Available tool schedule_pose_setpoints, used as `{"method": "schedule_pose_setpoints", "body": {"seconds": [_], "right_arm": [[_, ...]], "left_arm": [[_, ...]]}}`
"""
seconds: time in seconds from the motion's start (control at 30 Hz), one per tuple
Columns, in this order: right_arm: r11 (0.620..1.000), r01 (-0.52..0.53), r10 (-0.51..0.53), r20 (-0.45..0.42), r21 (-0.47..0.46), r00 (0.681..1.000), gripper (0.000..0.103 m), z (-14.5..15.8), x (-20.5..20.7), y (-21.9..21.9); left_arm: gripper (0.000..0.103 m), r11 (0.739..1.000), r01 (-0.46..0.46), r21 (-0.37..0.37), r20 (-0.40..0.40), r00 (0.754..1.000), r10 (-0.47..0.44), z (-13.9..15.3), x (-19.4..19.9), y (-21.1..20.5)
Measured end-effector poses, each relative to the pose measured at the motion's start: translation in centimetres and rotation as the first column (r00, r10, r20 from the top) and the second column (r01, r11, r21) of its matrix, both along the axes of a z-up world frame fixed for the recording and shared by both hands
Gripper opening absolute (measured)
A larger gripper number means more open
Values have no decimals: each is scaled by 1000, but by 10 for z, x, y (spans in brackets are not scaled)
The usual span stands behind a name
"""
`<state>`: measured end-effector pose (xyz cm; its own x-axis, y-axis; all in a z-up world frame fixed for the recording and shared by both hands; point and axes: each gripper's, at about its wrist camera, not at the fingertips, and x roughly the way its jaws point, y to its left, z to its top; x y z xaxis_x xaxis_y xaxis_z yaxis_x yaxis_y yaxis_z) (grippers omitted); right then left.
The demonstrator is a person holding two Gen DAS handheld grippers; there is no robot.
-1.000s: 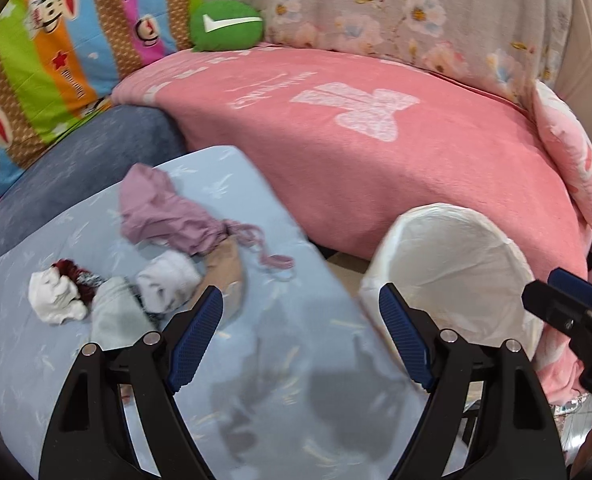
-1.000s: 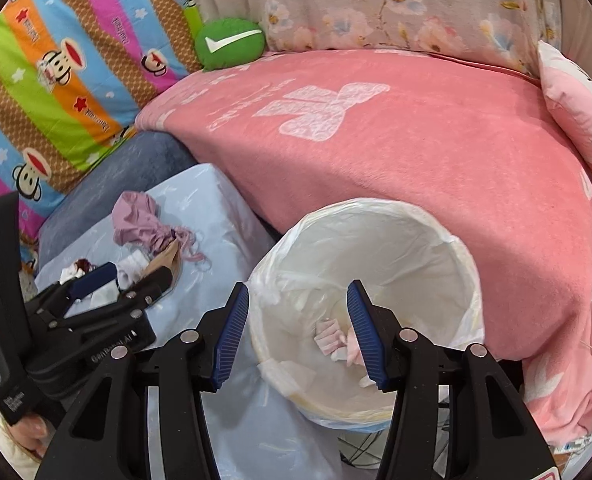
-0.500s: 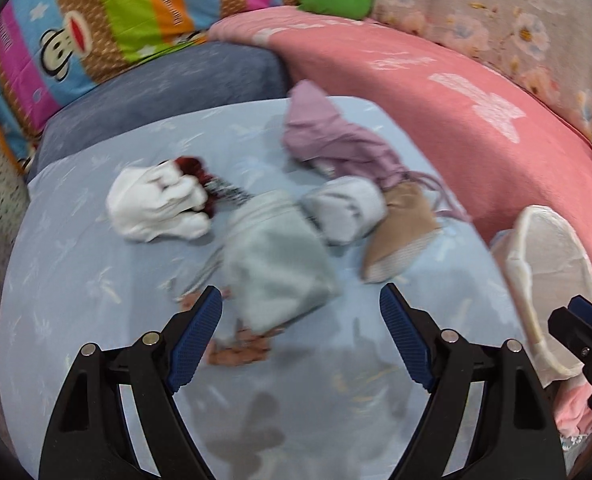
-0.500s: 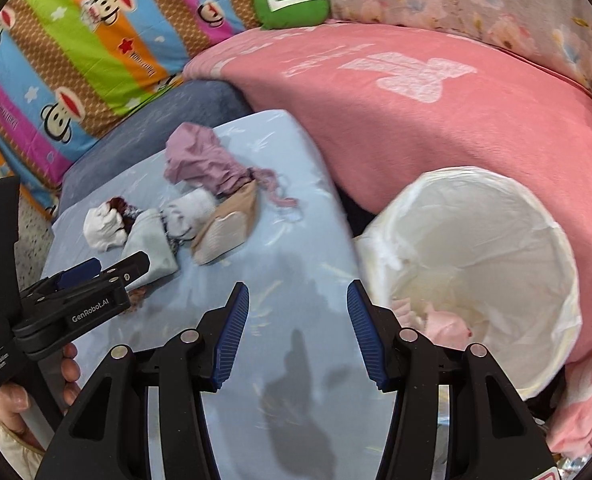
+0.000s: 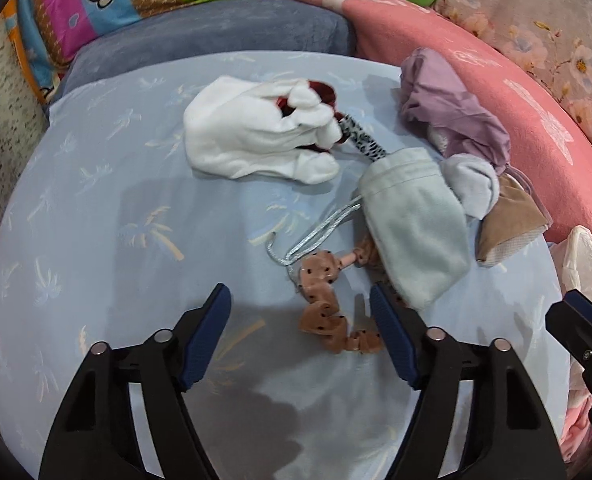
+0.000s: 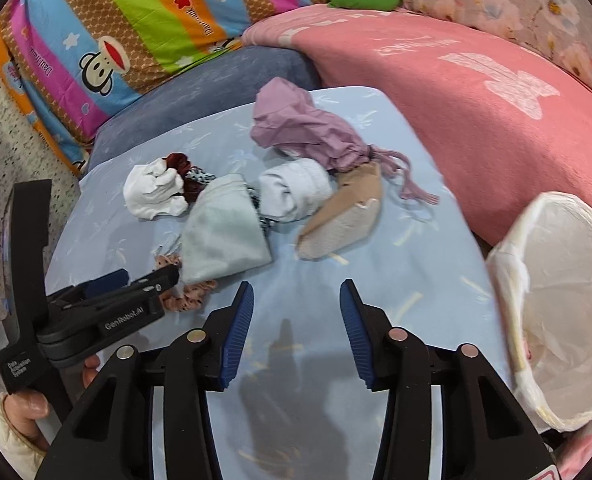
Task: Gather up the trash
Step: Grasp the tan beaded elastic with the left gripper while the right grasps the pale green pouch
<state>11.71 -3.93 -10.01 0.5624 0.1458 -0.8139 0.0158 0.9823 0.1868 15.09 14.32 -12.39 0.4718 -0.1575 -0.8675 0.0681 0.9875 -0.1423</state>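
- Just ahead of the left gripper [image 5: 298, 312]: brown dotted scrunchie [image 5: 328, 312], lying partly between the open fingers, right fingertip at its edge. Jaws are closing, pads not yet pressing; nothing gripped.
- Likely reason for the steep downward tilt: a pinch on a low, soft item lying flat on the blue table cover [image 5: 96, 240].
- Beyond it: pale grey pouch [image 5: 412, 236], white glove [image 5: 256, 140], purple cloth [image 5: 452, 108], beige sock [image 5: 508, 220] bunched together, all uncollected.
- Right gripper [image 6: 296, 312]: empty, jaws closing over bare cover; beige sock is the nearest item ahead.
- Right of the right gripper: lined trash bin [image 6: 560, 308] beside the table, mouth open for drops.
- Versus a second ago: both cameras looked at the bin then; now both face the pile and sit lower, with narrower jaws.
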Motion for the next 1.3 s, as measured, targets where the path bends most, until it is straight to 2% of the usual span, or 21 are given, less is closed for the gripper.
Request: {"method": "schedule_pose_setpoints", "body": {"seconds": [0.1, 0.23, 0.3, 0.37, 0.47, 0.53, 0.7, 0.83, 1.0, 1.13, 1.3], "right_arm": [[1000, -24, 24, -11, 0, 1000, 37, -6, 13, 13], [999, -46, 46, -44, 9, 998, 27, -18, 31, 28], [999, -51, 52, -52, 13, 997, 25, -22, 38, 34], [998, -55, 56, -56, 7, 997, 24, -26, 45, 40], [998, -54, 55, -56, 11, 997, 24, -30, 54, 43], [999, -46, 46, -60, 13, 997, 24, -33, 61, 45], [998, -38, 43, -105, 48, 993, 23, -47, 73, 46], [998, -49, 55, -123, 48, 991, 8, -57, 73, 50], [996, -41, 50, -129, 76, 990, 1, -59, 71, 46], [997, -45, 53, -107, 70, 993, 0, -50, 61, 43], [996, -54, 57, -43, 69, 997, 0, -23, 45, 38]], "left_arm": [[62, 999, -2, -36, -28, 1000, 1, -6, 3, 3], [56, 1000, 13, -29, -17, 1000, -14, -6, 5, 1], [49, 999, 21, -35, -17, 1000, -21, -6, 6, 1], [35, 998, 34, -46, -21, 999, -35, -5, 9, 3], [21, 997, 49, -65, -29, 998, -51, -6, 14, 5], [15, 996, 56, -72, -36, 998, -59, -6, 14, 5], [11, 995, 63, -73, -42, 997, -67, -6, 16, 6], [11, 995, 61, -74, -48, 997, -65, -5, 15, 8], [10, 996, 54, -70, -52, 997, -58, -5, 11, 10], [9, 996, 54, -70, -42, 997, -57, 1, 7, 11], [8, 996, 51, -75, -14, 999, -53, 15, 1, 12]]}}
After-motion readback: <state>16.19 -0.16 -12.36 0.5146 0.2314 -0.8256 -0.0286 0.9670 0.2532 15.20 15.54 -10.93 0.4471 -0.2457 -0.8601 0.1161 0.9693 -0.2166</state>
